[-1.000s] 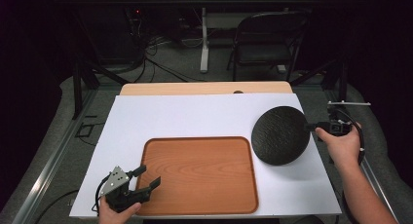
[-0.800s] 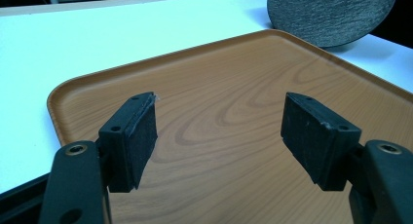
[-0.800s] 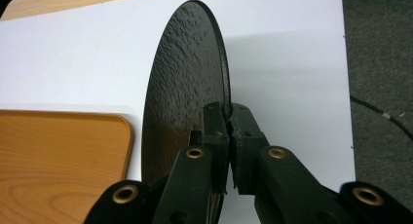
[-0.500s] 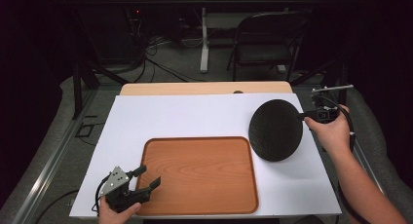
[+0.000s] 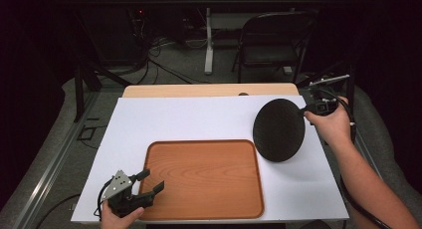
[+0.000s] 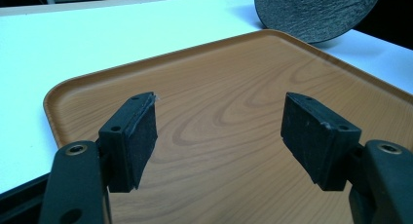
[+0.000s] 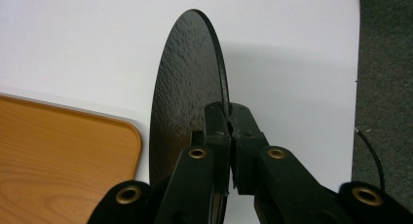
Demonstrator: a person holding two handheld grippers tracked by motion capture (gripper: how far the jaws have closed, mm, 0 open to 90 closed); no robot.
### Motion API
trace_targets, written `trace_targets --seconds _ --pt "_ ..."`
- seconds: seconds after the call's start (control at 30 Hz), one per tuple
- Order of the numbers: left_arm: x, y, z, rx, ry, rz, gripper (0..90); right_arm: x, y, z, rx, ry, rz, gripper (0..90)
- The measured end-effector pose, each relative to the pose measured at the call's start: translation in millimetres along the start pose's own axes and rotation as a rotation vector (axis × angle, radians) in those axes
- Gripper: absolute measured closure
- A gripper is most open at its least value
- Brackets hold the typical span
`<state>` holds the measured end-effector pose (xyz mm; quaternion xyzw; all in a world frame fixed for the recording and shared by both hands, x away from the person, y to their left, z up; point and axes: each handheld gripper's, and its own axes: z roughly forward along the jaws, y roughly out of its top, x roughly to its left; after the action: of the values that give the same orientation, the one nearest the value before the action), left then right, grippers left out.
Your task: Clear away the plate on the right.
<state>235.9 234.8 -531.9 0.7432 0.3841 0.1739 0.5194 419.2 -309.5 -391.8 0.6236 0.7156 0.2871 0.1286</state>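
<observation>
Disc raised and tilted
Right gripper (image 5: 309, 108) tipped the black slate disc (image 5: 278, 130) from near-flat up on edge, lifted.

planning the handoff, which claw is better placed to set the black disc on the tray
Right. The right claw is already shut on the black disc's rim, tilted beside the wooden tray. The left claw is open over the tray's near-left corner.

The right gripper (image 5: 304, 109) pinches a tilted black disc (image 5: 278, 130) by its rim, apparently clear of the white table (image 5: 199, 117).
</observation>
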Motion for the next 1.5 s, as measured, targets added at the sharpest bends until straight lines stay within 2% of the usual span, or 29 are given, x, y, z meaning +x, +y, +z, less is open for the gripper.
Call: trace_targets --seconds 0.17,0.33,0.4,0.53,0.6,0.73,0.8,0.83,0.87,0.97,1.13,1.17,1.2,1.23,1.27,1.3,1.33,1.37,1.4,1.43,1.5 --pt "0.3 -0.1 0.2 -0.002 -0.001 -0.002 29.2 3.1 13.0 1.3 0.040 -0.003 0.003 87.2" --pt "0.0 -0.2 -0.2 -0.005 0.003 -0.003 29.2 7.0 26.2 -8.7 0.040 -0.013 0.001 87.0" --pt "0.0 -0.1 -0.2 -0.005 0.002 -0.003 29.3 9.3 32.1 -17.9 0.042 -0.002 0.006 86.9" --pt "-0.2 -0.1 -0.1 -0.005 0.001 -0.003 29.3 13.4 35.5 -25.7 0.047 0.022 0.000 86.9" --pt "-0.3 -0.1 0.0 -0.006 0.001 -0.004 29.3 20.3 37.3 -30.7 0.055 0.048 -0.009 86.9" --pt "-0.4 -0.2 0.0 -0.006 -0.002 -0.006 29.3 29.2 37.9 -33.6 0.062 0.067 -0.036 86.9" --pt "-0.3 -0.2 0.0 -0.004 -0.002 -0.005 29.3 37.0 37.7 -33.8 0.068 0.078 -0.050 86.8" --pt "-0.4 -0.2 0.1 -0.005 -0.003 -0.005 29.3 45.3 36.8 -32.7 0.080 0.095 -0.072 86.8" --pt "-0.4 -0.2 0.1 -0.005 -0.003 -0.005 29.3 45.3 36.8 -32.7 0.080 0.095 -0.072 86.8" --pt "-0.6 -0.2 -0.1 -0.004 0.000 -0.004 29.3 59.5 33.8 -29.2 0.103 0.118 -0.110 86.7" --pt "-0.6 -0.3 0.1 -0.004 -0.003 -0.003 29.4 92.5 25.9 -18.4 0.140 0.181 -0.177 86.7" --pt "-0.6 -0.3 0.1 -0.004 -0.003 -0.003 29.4 92.5 25.9 -18.4 0.140 0.181 -0.177 86.7" --pt "-0.7 -0.3 0.1 -0.004 -0.003 -0.004 29.3 104.9 23.2 -14.5 0.150 0.205 -0.201 86.5" --pt "-0.7 -0.3 0.1 -0.004 -0.003 -0.004 29.4 104.9 23.2 -14.5 0.150 0.205 -0.201 86.5" --pt "-0.8 -0.3 -0.1 -0.004 0.000 -0.003 29.4 117.2 20.7 -10.2 0.158 0.231 -0.228 86.5" --pt "-0.8 -0.3 -0.2 -0.004 -0.001 -0.003 29.3 123.4 19.4 -8.2 0.164 0.245 -0.238 86.6" --pt "-0.8 -0.3 -0.2 -0.004 -0.001 -0.003 29.3 123.4 19.4 -8.2 0.164 0.245 -0.238 86.6" --pt "-0.8 -0.3 -0.4 -0.004 -0.001 -0.001 29.3 135.7 16.7 -3.9 0.173 0.271 -0.258 86.5" --pt "-0.8 -0.3 -0.4 -0.004 -0.001 -0.001 29.4 141.7 15.1 -1.4 0.177 0.285 -0.267 86.5" --pt "-0.9 -0.4 -0.4 -0.004 0.000 -0.001 29.3 141.7 15.1 -1.4 0.177 0.285 -0.267 86.5" --pt "-0.8 -0.4 -0.4 -0.005 0.000 -0.002 29.3 158.9 10.2 8.5 0.192 0.328 -0.280 86.6"
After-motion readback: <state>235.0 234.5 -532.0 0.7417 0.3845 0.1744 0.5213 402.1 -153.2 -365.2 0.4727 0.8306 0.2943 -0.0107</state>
